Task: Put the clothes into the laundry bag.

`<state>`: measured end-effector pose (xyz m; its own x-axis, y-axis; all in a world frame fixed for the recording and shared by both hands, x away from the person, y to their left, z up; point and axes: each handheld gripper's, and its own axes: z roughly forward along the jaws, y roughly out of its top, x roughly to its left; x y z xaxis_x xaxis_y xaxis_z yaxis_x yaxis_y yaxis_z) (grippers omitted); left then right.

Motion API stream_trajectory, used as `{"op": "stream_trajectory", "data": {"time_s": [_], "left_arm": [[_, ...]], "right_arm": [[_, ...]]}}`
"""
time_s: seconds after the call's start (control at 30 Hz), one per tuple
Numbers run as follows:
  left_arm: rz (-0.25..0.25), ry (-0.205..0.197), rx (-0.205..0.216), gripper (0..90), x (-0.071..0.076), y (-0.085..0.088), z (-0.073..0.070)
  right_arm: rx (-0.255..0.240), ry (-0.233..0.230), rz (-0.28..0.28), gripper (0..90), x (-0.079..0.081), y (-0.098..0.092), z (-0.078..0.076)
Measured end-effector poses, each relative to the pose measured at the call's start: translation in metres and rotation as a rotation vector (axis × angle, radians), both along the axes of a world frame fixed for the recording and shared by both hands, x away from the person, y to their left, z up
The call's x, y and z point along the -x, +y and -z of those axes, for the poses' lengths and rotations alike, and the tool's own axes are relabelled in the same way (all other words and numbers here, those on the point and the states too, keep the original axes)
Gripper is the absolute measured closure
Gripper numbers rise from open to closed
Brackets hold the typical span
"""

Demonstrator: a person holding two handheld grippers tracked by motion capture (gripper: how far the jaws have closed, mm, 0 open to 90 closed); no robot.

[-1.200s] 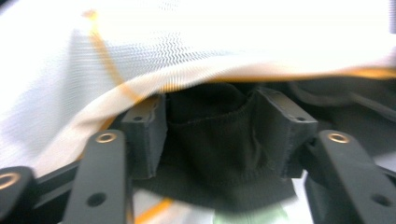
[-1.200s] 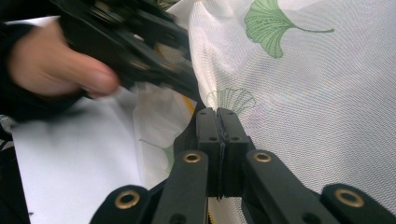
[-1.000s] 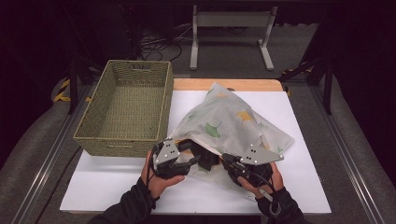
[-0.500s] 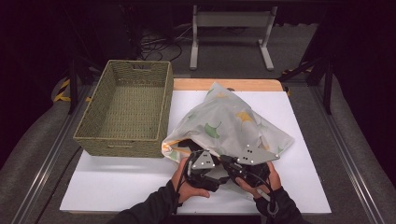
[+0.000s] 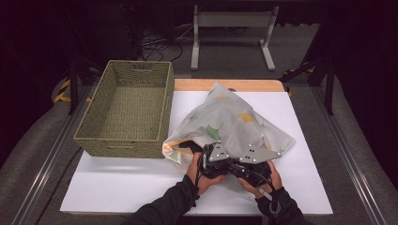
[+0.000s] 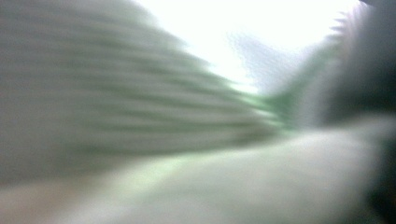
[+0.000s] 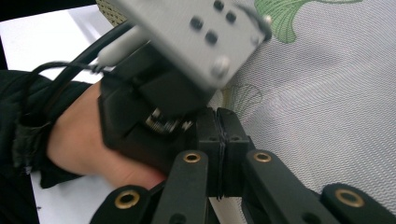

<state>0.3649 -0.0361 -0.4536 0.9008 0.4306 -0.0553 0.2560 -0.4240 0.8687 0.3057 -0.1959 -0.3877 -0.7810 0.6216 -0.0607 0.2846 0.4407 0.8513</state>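
A white cloth (image 5: 230,122) printed with green and yellow leaves lies bunched on the white table (image 5: 131,183). Both grippers sit side by side at its near edge. My right gripper (image 5: 244,164) has its jaws pressed together (image 7: 219,135) on the edge of the mesh-textured cloth (image 7: 327,93). My left gripper (image 5: 213,157) is right beside it, and its grey plate (image 7: 196,32) and the hand holding it loom in the right gripper view. Its jaws have just been closing. The left gripper view is a blur of cloth (image 6: 140,116) pressed close, so the jaws are hidden.
A woven green basket (image 5: 126,140) stands on the table's left side, its near right corner touching the cloth. A bare wooden strip (image 5: 225,85) runs along the table's far edge. A metal stand (image 5: 232,18) is on the floor beyond.
My left gripper has moved right along the cloth's near edge until it sits against the right gripper. The cloth's near left corner has bunched up. The right hand has stayed still.
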Motion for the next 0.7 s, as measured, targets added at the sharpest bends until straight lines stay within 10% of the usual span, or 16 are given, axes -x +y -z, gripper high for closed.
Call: {"op": "stream_trajectory", "data": {"time_s": [0.27,0.43,0.7], "left_arm": [[-0.099,-0.097,-0.012,86.6,-0.016,0.01,-0.009],[-0.251,-0.136,0.012,87.0,-0.029,0.021,-0.006],[-0.394,-0.101,0.07,87.1,-0.04,0.036,0.0]], "right_arm": [[-0.023,0.007,-0.021,89.9,0.004,-0.005,-0.003],[-0.049,0.012,-0.055,90.0,0.011,-0.008,-0.009],[0.024,0.027,-0.084,90.0,0.017,-0.006,-0.002]]}}
